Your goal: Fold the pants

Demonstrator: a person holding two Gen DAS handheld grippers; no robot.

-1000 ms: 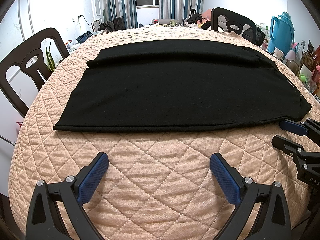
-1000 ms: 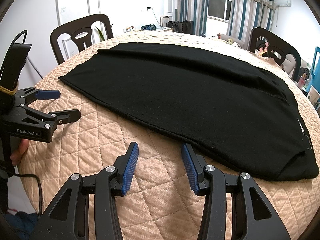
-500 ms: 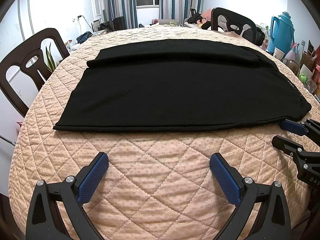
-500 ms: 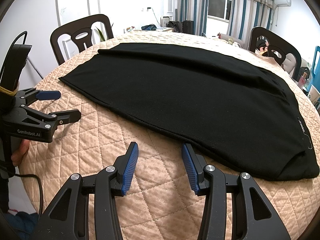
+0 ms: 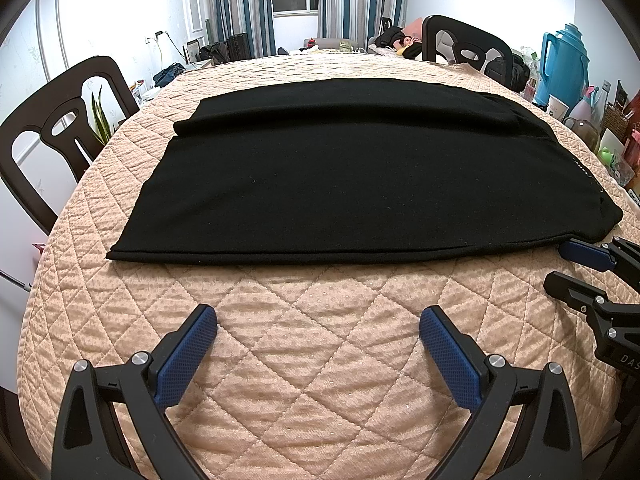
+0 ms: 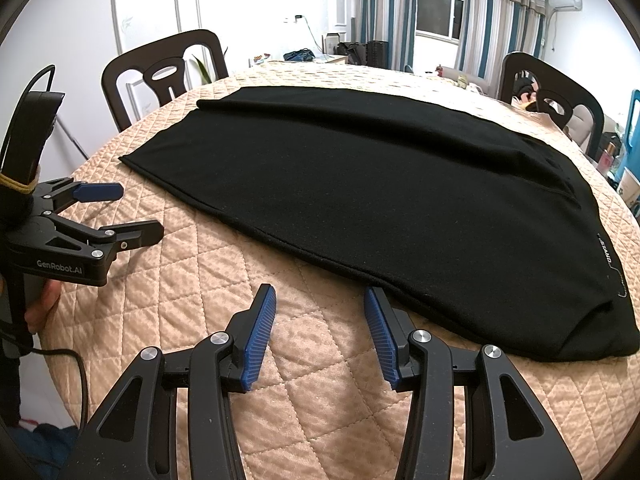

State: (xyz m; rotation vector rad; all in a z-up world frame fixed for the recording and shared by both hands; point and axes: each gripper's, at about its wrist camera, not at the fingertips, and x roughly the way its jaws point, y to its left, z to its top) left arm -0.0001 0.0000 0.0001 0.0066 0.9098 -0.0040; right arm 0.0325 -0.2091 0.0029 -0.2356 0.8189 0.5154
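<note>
The black pants [image 5: 344, 176] lie flat across the quilted table [image 5: 320, 340], one leg laid over the other, their near edge running straight along the cloth. The left gripper [image 5: 318, 330] hangs over bare quilt short of that edge, its jaws spread wide and holding nothing. The right gripper [image 6: 320, 312] sits lower at the waist end, jaws partly open and empty, its right finger [image 6: 380, 320] just beside the hem.
</note>
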